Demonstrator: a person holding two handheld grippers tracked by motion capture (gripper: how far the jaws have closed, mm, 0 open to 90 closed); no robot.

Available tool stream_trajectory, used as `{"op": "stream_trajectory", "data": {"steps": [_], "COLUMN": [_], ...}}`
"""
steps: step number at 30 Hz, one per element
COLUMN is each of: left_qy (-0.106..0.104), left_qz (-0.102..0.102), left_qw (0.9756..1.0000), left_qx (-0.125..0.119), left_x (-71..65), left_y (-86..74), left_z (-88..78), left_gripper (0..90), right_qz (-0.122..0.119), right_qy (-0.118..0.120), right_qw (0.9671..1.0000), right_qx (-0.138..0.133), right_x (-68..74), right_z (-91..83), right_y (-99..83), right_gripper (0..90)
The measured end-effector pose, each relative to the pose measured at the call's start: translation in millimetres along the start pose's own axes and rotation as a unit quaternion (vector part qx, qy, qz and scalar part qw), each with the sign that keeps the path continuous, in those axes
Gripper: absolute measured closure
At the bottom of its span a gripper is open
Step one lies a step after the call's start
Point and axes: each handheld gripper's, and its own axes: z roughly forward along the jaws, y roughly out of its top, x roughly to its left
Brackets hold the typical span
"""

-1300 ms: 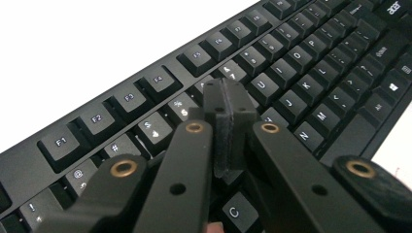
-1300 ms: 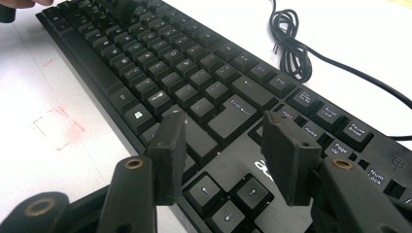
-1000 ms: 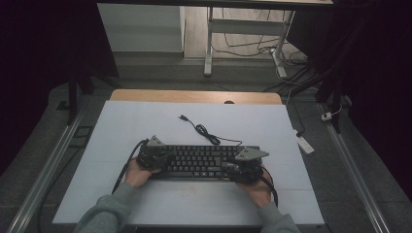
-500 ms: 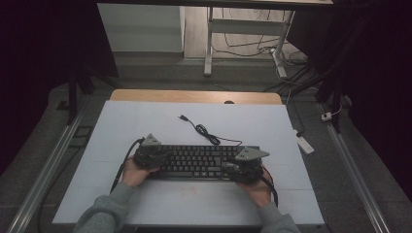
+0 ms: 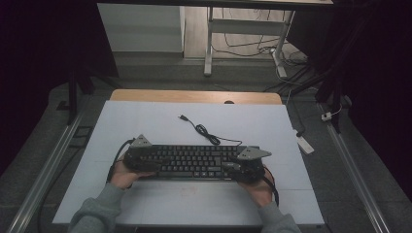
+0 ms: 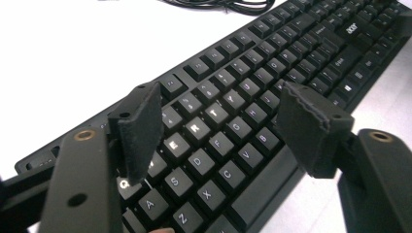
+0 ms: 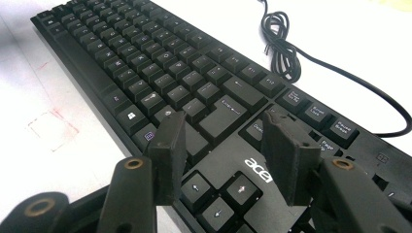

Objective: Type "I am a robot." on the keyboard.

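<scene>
1. Grey sleeves (image 5: pixel 97 213) at the near edge of the high view, entering from below; one hand (image 5: pixel 124 175) at left, the other hand (image 5: pixel 256 187) at right, each on a gripper.
2. Left gripper (image 6: pixel 228 121): above the left end of the keyboard (image 5: pixel 194 161), over the letter keys. Jaws spread wide, having just been opening; only the keys seen below the gap, nothing clamped, pads clear of the key tops. Grey three-cornered plate (image 5: pixel 141 141) on top, in the high view.
3. Right gripper (image 7: pixel 223 155): at the right end of the keyboard, over the arrow-key block and the printed brand mark. Jaws spread wide, held low over the keyboard's upper face; no clamping pressure seen on either pad, contact with the surface not possible to tell. Grey plate (image 5: pixel 252 153) on top.
4. Keyboard: black, full-size, flat on the white table top (image 5: pixel 155 121), long side across the table, near the person's edge, between the two grippers.
5. Keyboard cable (image 5: pixel 206 133): black, leaving the far edge of the keyboard, partly bundled in a loose coil just beyond it, plug end lying free farther out on the white surface.
6. Faint red marks (image 7: pixel 51 128) on the table top beside the keyboard's near edge, in the right gripper view.
7. Wooden strip (image 5: pixel 194 96) along the far edge of the table.
8. Beyond the table: dark floor, metal frame legs (image 5: pixel 209 43), loose cables (image 5: pixel 252 46), a small white item (image 5: pixel 304 143) on the floor at right.
</scene>
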Motion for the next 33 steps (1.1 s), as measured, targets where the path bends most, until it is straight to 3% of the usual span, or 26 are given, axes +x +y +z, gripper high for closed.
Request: {"op": "stream_trajectory", "data": {"steps": [21,28,33], "left_qy": [-0.006,-0.005,-0.004], "left_qz": [0.002,0.002,0.002], "left_qw": [1.0,1.0,1.0], "left_qx": [0.0,0.007,0.007], "left_x": [0.5,0.4,0.6], "left_y": [-2.6,-3.5,-3.7], "left_z": [-4.4,-1.2,-1.0], "left_gripper": [27.9,27.6,27.6], "right_qz": [0.002,-0.004,-0.014], "right_qy": [-0.004,0.005,0.024], "right_qw": [1.0,0.9999,0.9995], "right_qx": [-0.002,-0.014,-0.011], "right_x": [-2.3,2.8,11.4], "right_z": [-1.1,1.1,9.9], "right_y": [-0.7,12.3,19.0], "right_gripper": [51.6,53.3,60.6]}}
